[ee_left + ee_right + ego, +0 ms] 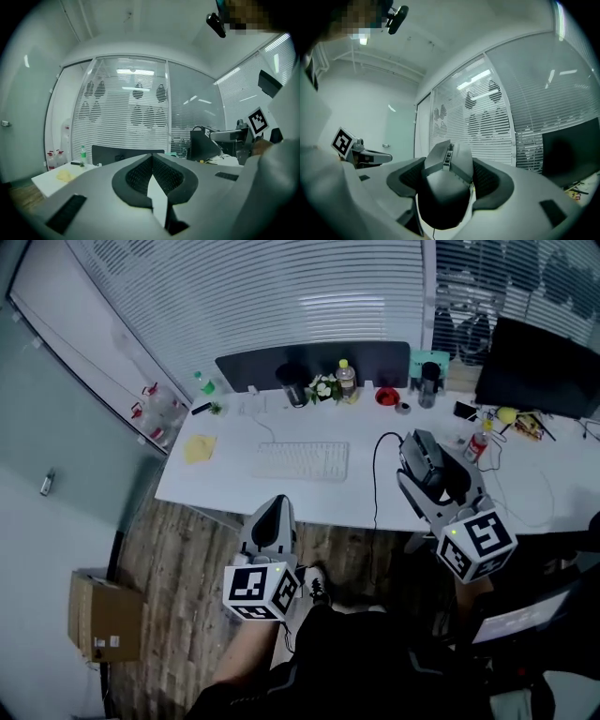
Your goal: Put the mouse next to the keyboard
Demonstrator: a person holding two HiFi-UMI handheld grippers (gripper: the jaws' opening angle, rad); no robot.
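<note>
A white keyboard (pixel 302 460) lies in the middle of the white desk (pixel 225 493). My right gripper (pixel 422 456) hovers over the desk to the keyboard's right, shut on a black wired mouse (pixel 429 465). The mouse's black cable (pixel 375 484) loops across the desk and drops over the front edge. In the right gripper view the mouse (pixel 445 187) fills the space between the dark pads (pixel 492 180), raised off the desk. My left gripper (pixel 270 521) hangs at the desk's front edge below the keyboard, with its jaws shut and nothing in them (pixel 151 161).
A yellow cloth (pixel 200 447) lies left of the keyboard. Along the back stand a black cup (pixel 295 390), a yellow-capped bottle (pixel 346 379), a red bowl (pixel 386 397) and a dark tumbler (pixel 429 385). A black monitor (pixel 539 381) stands at the right. A cardboard box (pixel 103 615) sits on the floor.
</note>
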